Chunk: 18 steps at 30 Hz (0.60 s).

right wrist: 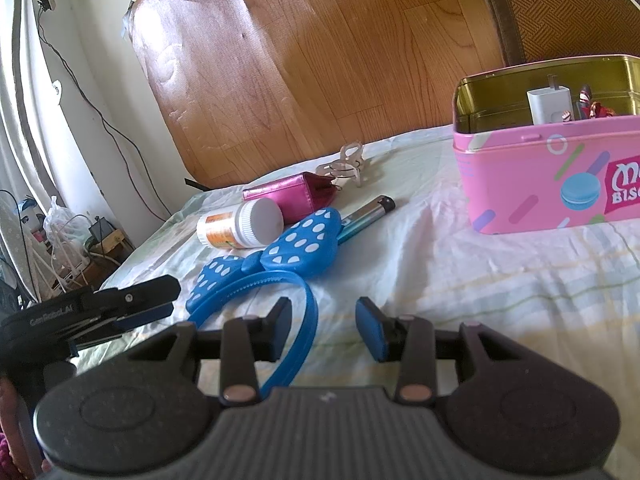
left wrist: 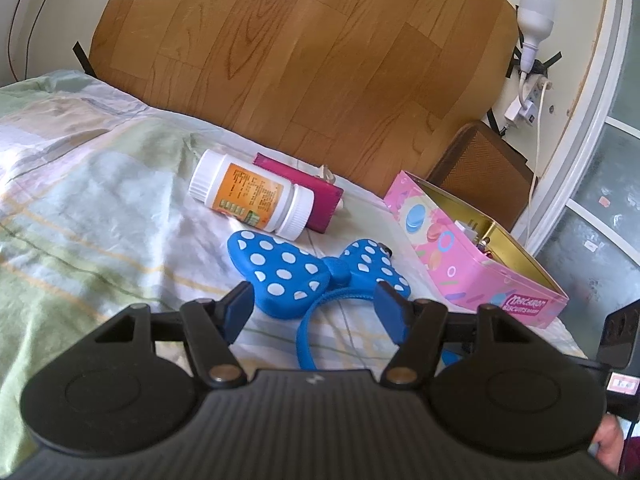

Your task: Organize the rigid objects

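Observation:
A blue headband with a white-dotted bow [left wrist: 280, 264] [right wrist: 304, 244] lies on the bed sheet [left wrist: 80, 200]. My left gripper [left wrist: 316, 308] is open and hovers just in front of the bow, over the band. The right gripper [right wrist: 325, 320] is open too; the band runs between its fingers without being pinched. Behind the bow lie a white bottle with an orange label [left wrist: 248, 196] [right wrist: 240, 224], a magenta wallet [left wrist: 316, 196] [right wrist: 296, 196], a clear hair clip [right wrist: 348, 164] and a silver-teal pen-like stick [right wrist: 368, 212]. An open pink biscuit tin [left wrist: 460, 264] [right wrist: 540, 184] stands at the right.
Inside the tin are a white charger [right wrist: 550, 106] and small items. A wood-grain panel [left wrist: 320, 60] rises behind the bed. A brown woven chair back [left wrist: 480, 168] stands behind the tin. A bulb and socket strip [left wrist: 534, 12] hang on the wall. The left gripper [right wrist: 152, 300] shows in the right wrist view.

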Each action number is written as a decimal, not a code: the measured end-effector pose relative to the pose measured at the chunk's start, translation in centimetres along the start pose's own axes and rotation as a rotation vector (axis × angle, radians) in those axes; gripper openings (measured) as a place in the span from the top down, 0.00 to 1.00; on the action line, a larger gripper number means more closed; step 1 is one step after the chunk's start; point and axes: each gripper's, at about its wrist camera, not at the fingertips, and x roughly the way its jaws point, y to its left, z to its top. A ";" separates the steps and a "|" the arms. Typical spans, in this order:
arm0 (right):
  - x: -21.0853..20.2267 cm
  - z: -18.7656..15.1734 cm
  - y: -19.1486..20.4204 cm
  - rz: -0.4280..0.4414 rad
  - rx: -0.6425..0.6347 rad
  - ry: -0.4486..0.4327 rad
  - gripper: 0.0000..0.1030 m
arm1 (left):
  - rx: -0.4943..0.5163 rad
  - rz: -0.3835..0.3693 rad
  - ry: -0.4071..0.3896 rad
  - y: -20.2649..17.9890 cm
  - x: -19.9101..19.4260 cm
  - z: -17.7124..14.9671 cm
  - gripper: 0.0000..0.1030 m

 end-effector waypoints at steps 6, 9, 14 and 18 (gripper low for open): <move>0.1 -0.1 0.1 -0.003 -0.001 0.002 0.64 | -0.001 0.003 -0.002 -0.1 0.0 -0.1 0.34; 0.1 -0.2 0.1 -0.007 0.000 0.001 0.62 | 0.000 0.001 -0.002 -0.2 -0.1 -0.1 0.34; 0.1 -0.1 0.1 -0.007 0.001 0.002 0.60 | 0.000 -0.004 -0.001 -0.2 -0.1 0.0 0.34; 0.1 -0.2 0.2 -0.011 0.002 0.001 0.59 | 0.000 -0.002 -0.002 -0.2 -0.1 -0.1 0.34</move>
